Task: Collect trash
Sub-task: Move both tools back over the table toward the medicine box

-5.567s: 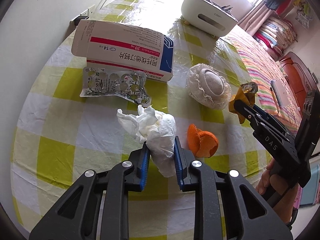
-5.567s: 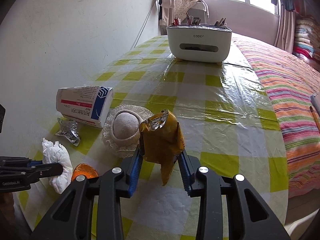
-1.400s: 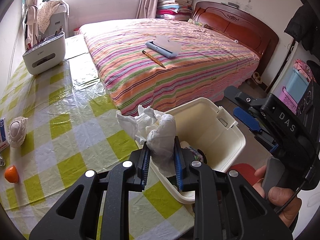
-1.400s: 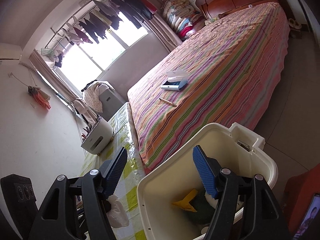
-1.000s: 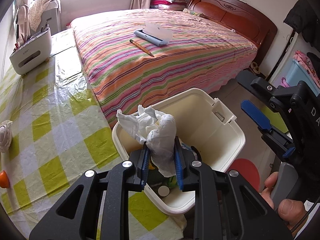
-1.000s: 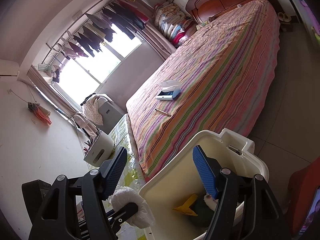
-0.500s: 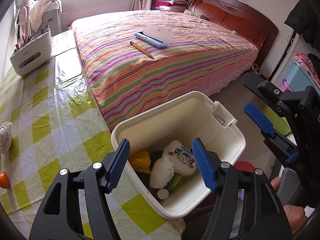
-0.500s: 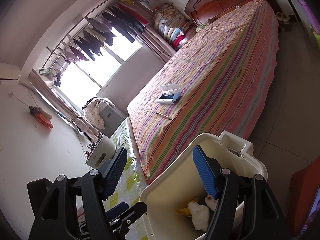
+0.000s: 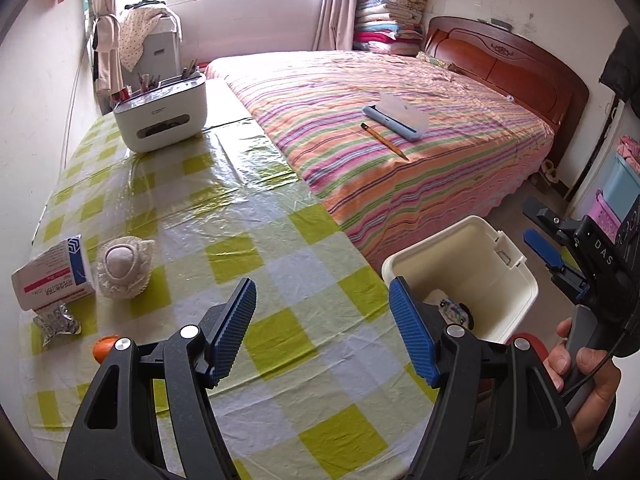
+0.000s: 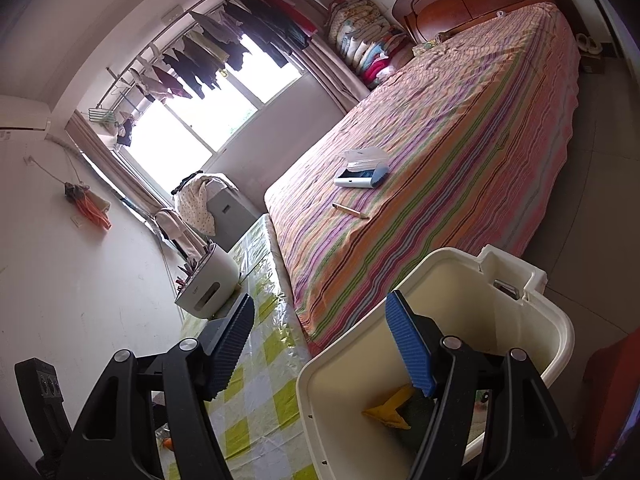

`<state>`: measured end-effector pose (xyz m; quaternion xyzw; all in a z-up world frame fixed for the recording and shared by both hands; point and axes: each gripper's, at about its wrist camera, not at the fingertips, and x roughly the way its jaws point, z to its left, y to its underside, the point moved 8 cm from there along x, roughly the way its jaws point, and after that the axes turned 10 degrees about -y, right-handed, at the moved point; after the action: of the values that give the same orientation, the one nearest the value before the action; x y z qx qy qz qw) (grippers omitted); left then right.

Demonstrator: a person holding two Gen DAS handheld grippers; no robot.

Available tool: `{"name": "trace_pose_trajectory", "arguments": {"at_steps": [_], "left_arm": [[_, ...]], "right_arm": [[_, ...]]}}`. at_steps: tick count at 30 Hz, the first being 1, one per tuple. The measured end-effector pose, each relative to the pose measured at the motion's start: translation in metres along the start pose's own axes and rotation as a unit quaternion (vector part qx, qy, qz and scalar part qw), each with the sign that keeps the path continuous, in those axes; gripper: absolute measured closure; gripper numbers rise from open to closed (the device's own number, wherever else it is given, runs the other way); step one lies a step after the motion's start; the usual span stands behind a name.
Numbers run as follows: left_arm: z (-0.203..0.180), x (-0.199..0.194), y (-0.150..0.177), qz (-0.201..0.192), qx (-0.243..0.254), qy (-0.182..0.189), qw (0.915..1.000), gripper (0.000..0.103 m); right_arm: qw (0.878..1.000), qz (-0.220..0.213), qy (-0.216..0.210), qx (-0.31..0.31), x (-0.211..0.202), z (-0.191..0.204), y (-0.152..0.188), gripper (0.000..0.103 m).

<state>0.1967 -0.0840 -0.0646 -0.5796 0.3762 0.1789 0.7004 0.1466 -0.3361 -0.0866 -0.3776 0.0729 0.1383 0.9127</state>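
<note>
Your left gripper has nothing between its blue pads, and the jaws are opening, wide apart above the checked tablecloth. Your right gripper is spread too, empty, hanging over the near rim of the white bin.

The bin stands on the floor just beside the table edge, lid off. Inside, at the bottom: a yellow wrapper lying against something dark green, and in the left wrist view a white crumpled wad with a colourful printed patch. The rest of the bin's contents are hidden behind your gripper fingers.

Trash left on the table, all at the near left side: an orange peel at the edge by your left finger, a crumpled foil blister pack just behind it, and a medicine box touching the blister pack. A round lace-edged pad sits just beside the box.

Further back, the white desk organizer holds pens and other small items, too small to name. On the striped bed: an open blue case and a pencil near it.
</note>
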Motion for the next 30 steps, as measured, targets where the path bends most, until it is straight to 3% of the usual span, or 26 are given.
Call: {"name": "trace_pose_trajectory", "arguments": {"at_steps": [6, 11, 16, 22, 25, 27, 30], "left_arm": [[0.075, -0.014, -0.009, -0.009, -0.075, -0.013, 0.9971, 0.034], [0.153, -0.024, -0.010, -0.007, -0.158, -0.012, 0.9874, 0.034], [0.239, -0.033, -0.001, -0.009, -0.244, -0.017, 0.9696, 0.034], [0.342, -0.036, 0.026, -0.006, -0.326, -0.073, 0.9424, 0.034], [0.376, -0.029, 0.035, 0.002, -0.346, -0.090, 0.9339, 0.034], [0.392, -0.022, 0.035, 0.007, -0.346, -0.100, 0.9329, 0.034], [0.409, -0.005, 0.029, 0.018, -0.316, -0.121, 0.9408, 0.034]], "right_arm": [[1.000, 0.023, -0.009, -0.018, 0.017, 0.019, 0.014, 0.037], [0.999, 0.038, -0.015, -0.032, 0.026, 0.033, 0.024, 0.037], [0.998, 0.048, -0.020, -0.037, 0.035, 0.043, 0.034, 0.037], [0.996, 0.065, -0.027, -0.050, 0.046, 0.061, 0.047, 0.037], [0.995, 0.074, -0.031, -0.059, 0.052, 0.071, 0.055, 0.037], [0.994, 0.081, -0.032, -0.067, 0.056, 0.078, 0.062, 0.037], [0.992, 0.092, -0.038, -0.082, 0.063, 0.090, 0.071, 0.037]]}}
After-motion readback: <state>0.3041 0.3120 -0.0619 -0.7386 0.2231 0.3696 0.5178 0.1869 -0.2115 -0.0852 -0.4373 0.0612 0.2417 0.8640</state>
